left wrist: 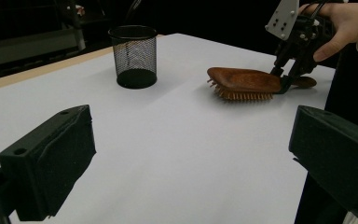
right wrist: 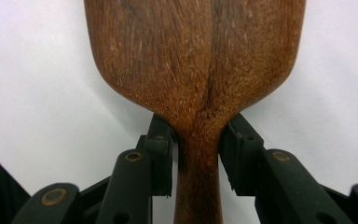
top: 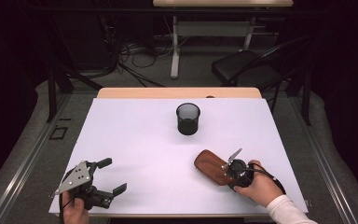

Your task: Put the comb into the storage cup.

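I am looking down at the white table (top: 135, 140), which is taking up most of the high view. Next in size, the wooden hairbrush (top: 210, 167) is lying on its near right part, bristles down and back up, with its handle pointing toward the person's right hand (top: 256, 186). Well apart from it, toward the far middle of the table, the black mesh cup (top: 188, 118) is standing upright with its mouth open to the top.

I am keeping the left gripper (top: 113, 176) over the near left corner, away from the brush and the cup; its jaws are standing wide apart with nothing between them, as the left gripper view confirms.

I am holding the right gripper (right wrist: 198, 154) down at the brush, where the head is narrowing into the handle. Its jaws are sitting on either side of that neck, the pads pressing against the wood, so it is clamped on the hairbrush while the brush is resting on the table.
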The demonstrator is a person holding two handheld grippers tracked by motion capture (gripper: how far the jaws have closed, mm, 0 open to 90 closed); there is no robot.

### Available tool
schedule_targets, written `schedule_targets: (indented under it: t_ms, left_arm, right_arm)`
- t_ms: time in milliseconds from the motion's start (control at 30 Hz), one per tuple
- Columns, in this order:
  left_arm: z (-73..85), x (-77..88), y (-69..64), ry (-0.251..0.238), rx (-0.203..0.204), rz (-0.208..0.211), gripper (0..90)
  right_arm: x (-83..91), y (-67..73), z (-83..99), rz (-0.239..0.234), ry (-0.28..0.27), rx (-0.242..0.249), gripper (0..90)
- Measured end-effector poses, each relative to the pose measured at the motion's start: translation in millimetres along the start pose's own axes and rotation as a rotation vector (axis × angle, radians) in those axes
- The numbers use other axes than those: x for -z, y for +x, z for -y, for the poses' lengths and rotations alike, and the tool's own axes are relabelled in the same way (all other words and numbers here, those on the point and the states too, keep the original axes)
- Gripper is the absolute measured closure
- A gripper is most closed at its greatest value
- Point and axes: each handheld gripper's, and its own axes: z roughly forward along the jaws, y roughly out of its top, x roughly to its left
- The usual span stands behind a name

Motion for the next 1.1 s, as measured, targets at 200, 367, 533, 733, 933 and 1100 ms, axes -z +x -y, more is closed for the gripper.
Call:
schedule_targets:
  t_ms: [200, 367, 533, 733, 933, 1100]
  left_arm:
    - [0.0, 0.0, 0.1, 0.001, 0.0, 0.003, 0.2]
    - [0.0, 0.0, 0.1, 0.002, 0.0, 0.003, 0.3]
    - [0.0, -0.1, 0.0, 0.002, 0.0, 0.003, 0.2]
    - [0.1, -0.1, 0.1, 0.001, 0.001, 0.003, 0.3]
    - [0.1, -0.4, -0.2, 0.001, 0.001, -0.002, 0.3]
    - [0.1, -0.5, -0.2, 0.001, 0.002, -0.001, 0.3]
  right_arm:
    - [1.4, 0.3, 0.2, 0.014, 0.017, 0.01, 68.7]
    - [0.2, 2.2, 0.6, 0.026, 0.001, 0.018, 69.8]
    - [0.4, 2.5, 0.0, 0.028, 0.015, 0.013, 70.7]
    - [0.8, 3.8, -0.1, 0.039, 0.016, 0.014, 71.0]
    - [0.7, 4.0, 1.4, 0.05, 0.002, 0.016, 71.7]
    - [1.7, 4.8, 2.0, 0.056, -0.005, 0.03, 72.3]
